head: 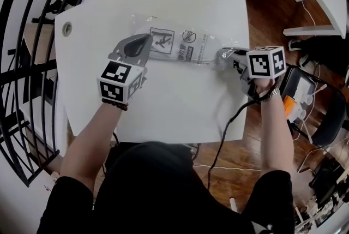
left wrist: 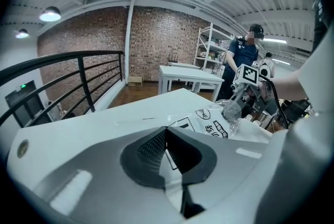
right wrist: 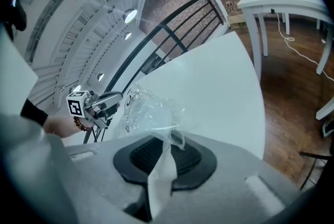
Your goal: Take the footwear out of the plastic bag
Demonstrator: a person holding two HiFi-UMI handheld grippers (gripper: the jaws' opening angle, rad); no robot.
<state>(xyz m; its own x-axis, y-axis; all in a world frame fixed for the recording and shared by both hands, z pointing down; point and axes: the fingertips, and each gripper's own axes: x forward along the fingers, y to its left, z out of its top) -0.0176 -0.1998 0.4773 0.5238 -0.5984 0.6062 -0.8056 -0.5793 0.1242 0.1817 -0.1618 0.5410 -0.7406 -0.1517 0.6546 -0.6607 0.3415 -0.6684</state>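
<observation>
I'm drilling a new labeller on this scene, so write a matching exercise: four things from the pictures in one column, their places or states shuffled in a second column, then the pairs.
Things
1. plastic bag
2. grommet
3. bead bracelet
4. wristwatch

Places or states
A. on the right wrist
B. set into the far left corner of the table
C. on the left wrist
D. pinched at one end by the left gripper and at the other by the right gripper

Pairs: 1-D, 2-B, 3-C, 4-A

Left tongs (left wrist: 166,137) pinch the plastic bag (left wrist: 211,125) above the white table (left wrist: 104,124).
</observation>
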